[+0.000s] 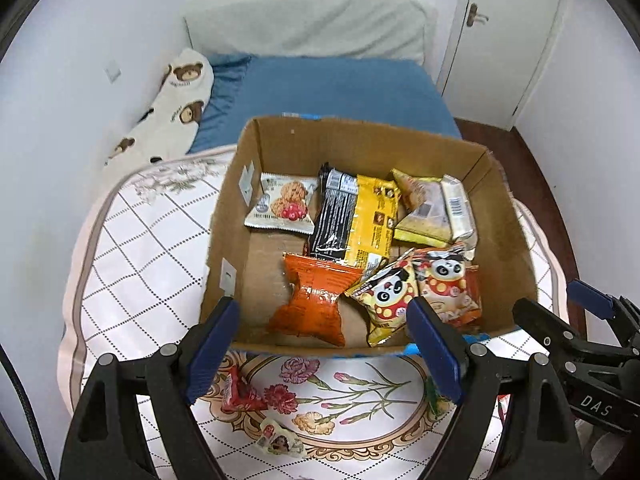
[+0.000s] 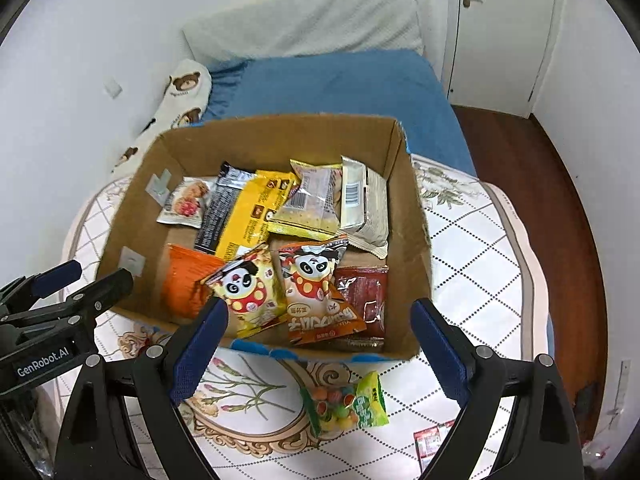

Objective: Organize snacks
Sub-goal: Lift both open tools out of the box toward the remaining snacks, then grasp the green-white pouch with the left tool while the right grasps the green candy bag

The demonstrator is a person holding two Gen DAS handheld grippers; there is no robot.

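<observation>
A cardboard box (image 1: pixel 224 216) (image 2: pixel 416 248) sits on a floral quilt and holds several snack packets, among them an orange bag (image 1: pixel 314 304) (image 2: pixel 182 280), two panda packets (image 1: pixel 390 294) (image 2: pixel 248 288) and a yellow-black bar pack (image 1: pixel 360 216). My left gripper (image 1: pixel 324 344) is open and empty, just in front of the box's near wall. My right gripper (image 2: pixel 320 344) is open and empty at the box's near wall too. Loose on the quilt lie a red packet (image 1: pixel 240 396), a small white packet (image 1: pixel 280 442) and a green candy bag (image 2: pixel 346 404).
The quilt (image 1: pixel 132 248) (image 2: pixel 480 248) covers a low surface. Behind it are a blue bed (image 1: pixel 332 92), a bear-print pillow (image 1: pixel 176 108) and a white door (image 1: pixel 512 32). Wooden floor (image 2: pixel 532 184) lies at the right. A small red-white packet (image 2: pixel 430 442) lies near my right finger.
</observation>
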